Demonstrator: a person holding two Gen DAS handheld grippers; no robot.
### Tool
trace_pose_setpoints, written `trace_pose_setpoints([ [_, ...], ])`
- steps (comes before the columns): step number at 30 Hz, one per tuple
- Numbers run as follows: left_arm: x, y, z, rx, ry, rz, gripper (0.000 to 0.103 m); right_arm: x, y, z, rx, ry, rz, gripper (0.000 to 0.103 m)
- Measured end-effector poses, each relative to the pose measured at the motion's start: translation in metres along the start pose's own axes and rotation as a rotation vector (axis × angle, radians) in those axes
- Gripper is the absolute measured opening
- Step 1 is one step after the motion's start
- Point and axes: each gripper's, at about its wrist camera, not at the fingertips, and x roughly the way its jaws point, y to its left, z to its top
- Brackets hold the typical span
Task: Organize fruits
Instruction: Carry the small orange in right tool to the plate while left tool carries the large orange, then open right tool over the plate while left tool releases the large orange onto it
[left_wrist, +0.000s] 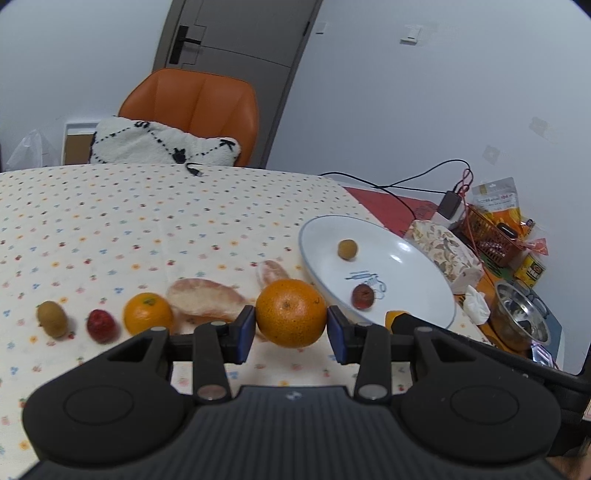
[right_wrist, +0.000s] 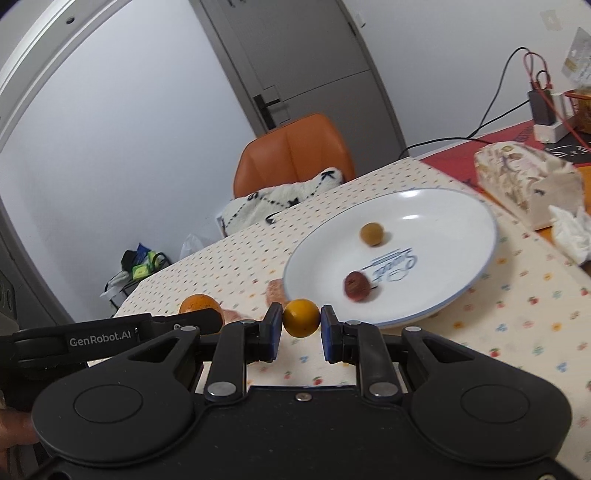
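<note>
Nearest in the left wrist view, the left claw (left_wrist: 291, 325) is closed on a large orange (left_wrist: 290, 312), its blue pads pressed against the fruit's two sides, holding it above the dotted cloth of the desk (left_wrist: 110, 229). In the right wrist view, the right claw (right_wrist: 301, 325) pinches a small yellow-orange fruit (right_wrist: 301, 317) between its pads, just short of the near rim of the white plate (right_wrist: 461, 218); the left claw's black body shows at 9 o'clock from it.

Just beyond the left claw, a row of fruit lies on the cloth: at 10 o'clock from the held orange a pale pink peeled citrus segment (left_wrist: 207, 299), then a smaller orange (left_wrist: 147, 313), a red strawberry-like fruit (left_wrist: 102, 326) and a kiwi (left_wrist: 52, 318) further out toward 9 o'clock. A second peeled piece (left_wrist: 271, 271) sits at 12 o'clock, close behind the large orange.

At 2 o'clock lies the white plate, carrying a dark red fruit (left_wrist: 363, 296) near its front and a tan round fruit (left_wrist: 347, 249) further back, well apart.

Past the plate sit a floral tissue box (left_wrist: 443, 247), a steel bowl (left_wrist: 524, 317) and a red basket (left_wrist: 495, 236). Farthest, at 11 o'clock, an orange chair (left_wrist: 195, 103) holds a white cushion (left_wrist: 162, 144).
</note>
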Motion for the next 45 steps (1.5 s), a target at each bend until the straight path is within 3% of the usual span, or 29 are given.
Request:
trace_pose_setpoints([
  [17, 0.038, -0.047, 0.012, 0.060, 0.029, -0.071, 0.040, -0.014, -0.039, 0.021, 0.033, -0.059, -0.091, 0.021],
  [34, 0.065, -0.068, 0.014, 0.074, 0.060, -0.089, 0.040, -0.016, -0.053, 0.024, 0.050, -0.064, -0.104, 0.021],
  [38, 0.059, -0.066, 0.015, 0.075, 0.030, -0.074, 0.045, -0.016, -0.054, 0.023, 0.056, -0.065, -0.108, 0.021],
  [42, 0.053, -0.061, 0.017, 0.057, 0.021, -0.069, 0.060, -0.015, -0.054, 0.022, 0.062, -0.064, -0.110, 0.021],
  [45, 0.049, -0.058, 0.017, 0.054, 0.016, -0.061, 0.065, -0.015, -0.053, 0.023, 0.062, -0.071, -0.113, 0.021],
])
